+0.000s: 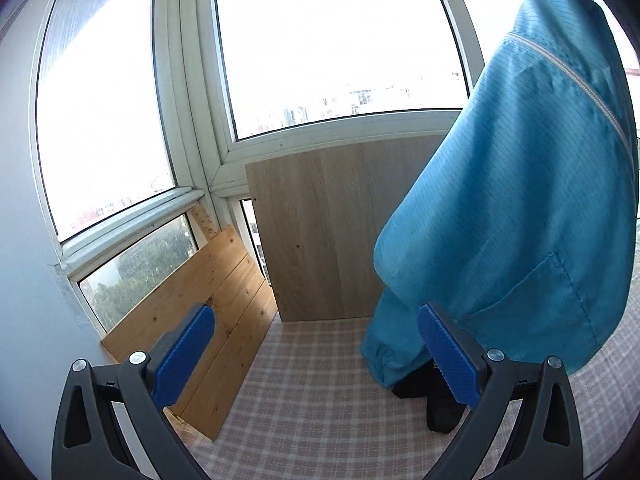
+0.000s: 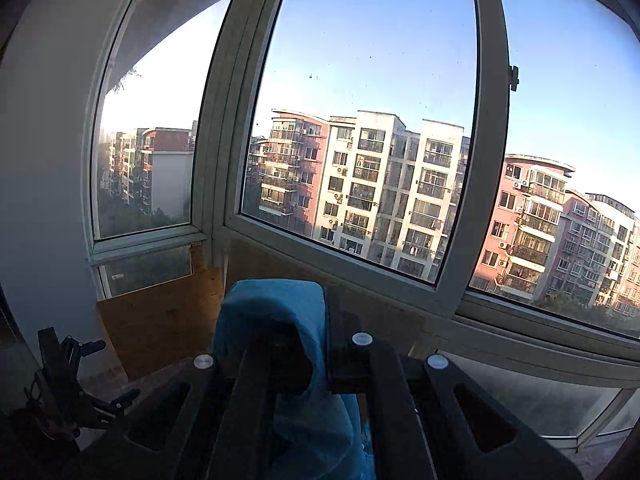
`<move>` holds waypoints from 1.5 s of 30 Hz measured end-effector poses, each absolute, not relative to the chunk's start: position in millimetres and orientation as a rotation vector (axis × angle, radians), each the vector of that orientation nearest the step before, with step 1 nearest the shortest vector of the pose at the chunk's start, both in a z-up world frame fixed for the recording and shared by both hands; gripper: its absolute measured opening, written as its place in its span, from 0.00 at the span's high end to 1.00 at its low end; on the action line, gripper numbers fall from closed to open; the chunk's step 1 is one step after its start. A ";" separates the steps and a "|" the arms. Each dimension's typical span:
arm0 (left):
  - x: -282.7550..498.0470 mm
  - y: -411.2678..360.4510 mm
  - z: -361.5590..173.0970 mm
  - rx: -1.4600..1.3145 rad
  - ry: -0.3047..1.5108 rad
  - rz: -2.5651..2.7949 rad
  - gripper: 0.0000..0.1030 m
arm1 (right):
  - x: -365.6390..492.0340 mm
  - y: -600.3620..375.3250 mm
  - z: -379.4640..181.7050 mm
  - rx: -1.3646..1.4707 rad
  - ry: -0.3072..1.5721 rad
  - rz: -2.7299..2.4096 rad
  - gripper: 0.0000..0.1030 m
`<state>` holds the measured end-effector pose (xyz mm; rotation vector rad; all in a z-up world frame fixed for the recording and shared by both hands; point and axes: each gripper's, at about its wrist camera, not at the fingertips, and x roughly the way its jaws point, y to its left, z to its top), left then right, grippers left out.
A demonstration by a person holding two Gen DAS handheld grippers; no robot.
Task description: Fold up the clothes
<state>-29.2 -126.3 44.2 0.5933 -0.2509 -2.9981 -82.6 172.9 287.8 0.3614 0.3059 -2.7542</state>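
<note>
Currently the light-blue zippered fabric jacket [image 1: 520, 200] hangs lengthwise, clamped in the right gripper [image 2: 276, 320] jaws, lower end above the checked surface [image 1: 312, 392], right of the left gripper [image 1: 316, 356] jaws, apart and empty.

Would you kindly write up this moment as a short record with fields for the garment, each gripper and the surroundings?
garment: blue jacket, lifted and hanging, its lower end near the checked cloth
left gripper: jaws wide apart, holding nothing, beside the hanging jacket
right gripper: jaws closed on a bunch of the jacket's blue fabric
under the jacket: a dark item lies on the cloth, unclear what it is
backdrop: wooden boards leaning below the windows
fold state: not yet begun
</note>
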 end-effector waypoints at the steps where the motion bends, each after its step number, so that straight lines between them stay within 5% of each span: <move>1: -24.5 -125.1 46.5 0.587 -0.267 -3.002 0.01 | -70.6 180.1 283.9 0.374 0.294 -2.753 0.97; 5: -14.3 -117.9 30.5 0.656 -0.310 -3.011 0.01 | -55.6 193.3 213.2 0.608 0.227 -2.701 0.97; 13: -6.1 -92.4 -23.9 0.892 -0.436 -3.018 0.01 | -49.6 247.0 -46.1 1.456 0.082 -2.492 0.90; 15: -10.0 -80.4 -37.3 0.962 -0.462 -3.026 0.01 | -38.5 281.2 -68.5 1.514 -0.062 -2.519 0.81; 17: -12.7 -61.5 -47.7 1.015 -0.488 -3.044 0.01 | -26.1 313.0 -82.2 1.551 -0.137 -2.591 0.55; 19: -13.8 -35.0 -53.4 1.060 -0.524 -3.085 0.01 | -14.4 340.0 -90.1 1.585 -0.191 -2.657 0.47; 27: 0.9 107.1 -44.8 1.171 -0.734 -3.335 0.01 | 1.4 383.8 -120.6 1.617 -0.319 -2.637 0.48; 31: 8.0 163.9 -43.7 1.245 -0.808 -3.390 0.01 | -2.8 380.2 -126.0 1.556 -0.388 -2.524 0.83; 45: 20.8 258.7 -80.1 1.403 -1.202 -3.338 0.03 | 4.6 362.3 -77.1 1.336 -0.119 -2.399 0.92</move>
